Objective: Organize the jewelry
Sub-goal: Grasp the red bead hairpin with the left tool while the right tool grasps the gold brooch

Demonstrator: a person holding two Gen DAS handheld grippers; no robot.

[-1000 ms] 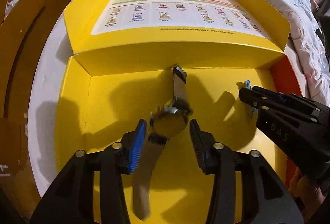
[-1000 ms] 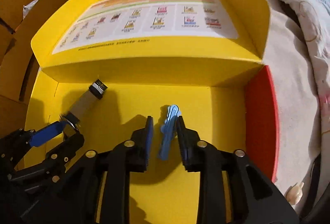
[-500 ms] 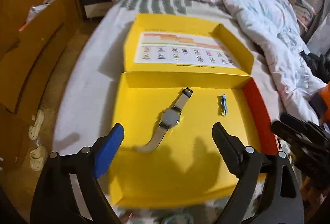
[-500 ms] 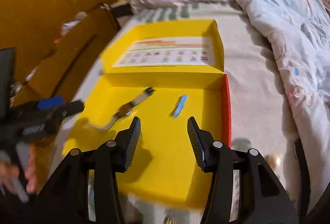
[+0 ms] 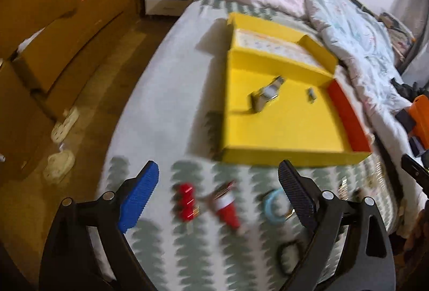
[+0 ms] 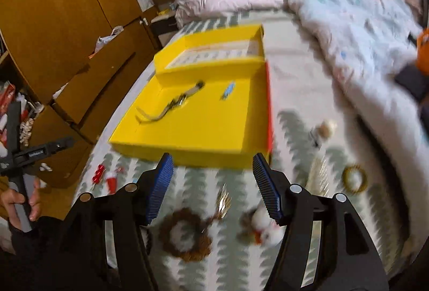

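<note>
A yellow box [image 5: 281, 135] lies open on the bed, also in the right wrist view [image 6: 203, 130]. In it lie a silver watch [image 5: 265, 95] [image 6: 174, 106] and a small blue clip [image 5: 311, 95] [image 6: 228, 91]. My left gripper [image 5: 217, 194] is open and empty, above loose pieces in front of the box: a red bow clip [image 5: 185, 202], a red-and-white piece [image 5: 228, 207] and a light blue ring [image 5: 274, 205]. My right gripper [image 6: 213, 183] is open and empty above a brown ring [image 6: 185, 234], a gold piece [image 6: 224, 203] and a white fluffy piece [image 6: 261, 226].
The bedsheet [image 5: 166, 108] has a green leaf pattern. A rumpled quilt [image 6: 348, 22] lies to the right. A wooden wardrobe [image 6: 53, 9] and floor are to the left. A gold round piece [image 6: 354, 178] and a pearl piece [image 6: 325, 128] lie right of the box.
Both grippers let go of the watch and the blue clip in the box, opened, and pulled back towards the near side. The loose pieces in front of the box have come into view.
</note>
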